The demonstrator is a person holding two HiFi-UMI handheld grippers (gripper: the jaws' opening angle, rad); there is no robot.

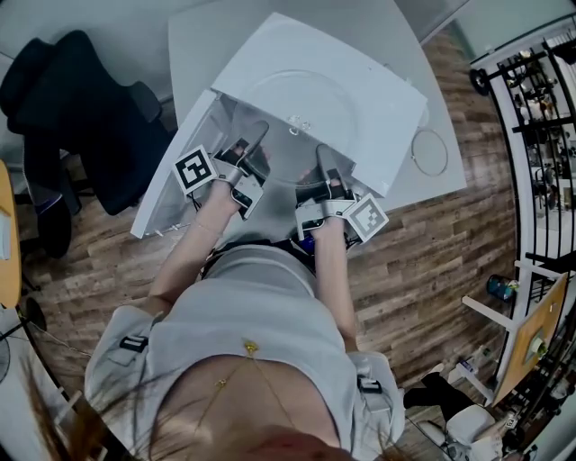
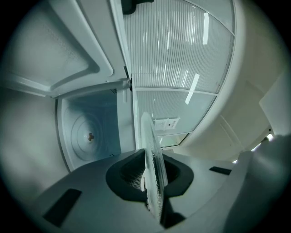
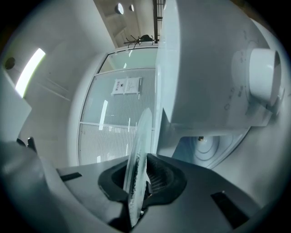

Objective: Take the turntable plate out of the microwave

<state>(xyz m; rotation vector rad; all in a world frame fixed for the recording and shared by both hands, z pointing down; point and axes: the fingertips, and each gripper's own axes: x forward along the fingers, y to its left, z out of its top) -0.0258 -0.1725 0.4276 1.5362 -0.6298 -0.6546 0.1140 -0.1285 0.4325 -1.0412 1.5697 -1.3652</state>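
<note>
Setting: office-type workroom, possibly lab or test space.

Grounds:
- Microwave [image 1: 378,81] stands on plain white table [image 1: 202,45] in open room.
- Black swivel office chair [image 1: 67,117] just beside table.
- Wood-plank floor [image 1: 423,270] throughout.
- Black metal shelf rack [image 1: 540,108] at right edge, loaded with small items too small to identify.
- Glass partition wall [image 2: 173,54] with frosted stripes.
- Printed notice [image 3: 126,85] stuck on glass, text unreadable.
- Round recessed ceiling lights [image 3: 119,8].
</note>
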